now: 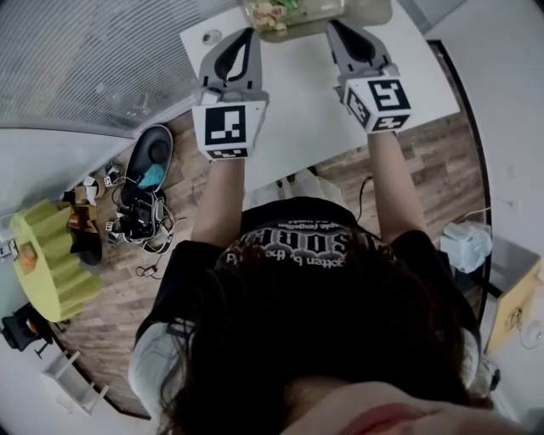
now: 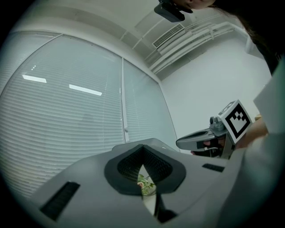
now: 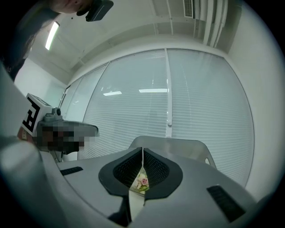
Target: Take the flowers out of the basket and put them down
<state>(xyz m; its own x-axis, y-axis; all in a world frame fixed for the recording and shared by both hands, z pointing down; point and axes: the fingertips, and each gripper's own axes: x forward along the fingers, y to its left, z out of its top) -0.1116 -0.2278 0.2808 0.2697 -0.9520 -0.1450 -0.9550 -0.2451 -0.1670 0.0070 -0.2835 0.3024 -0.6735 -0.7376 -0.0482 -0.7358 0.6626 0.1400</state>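
Left gripper (image 1: 248, 34) and right gripper (image 1: 332, 27) hover over the table (image 1: 297, 119), both with jaws closed on nothing, pointing toward 12 o'clock. The flowers (image 1: 272, 13) lie in the basket (image 1: 371, 14) at 12 o'clock, just beyond the tips. Risk: jaws left closed would shove the basket or crush blooms instead of grasping them.

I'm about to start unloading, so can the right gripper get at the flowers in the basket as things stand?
Probably yes: the right gripper points at the basket of flowers on the table, with nothing between them. Its jaws are shut, so they must open first.
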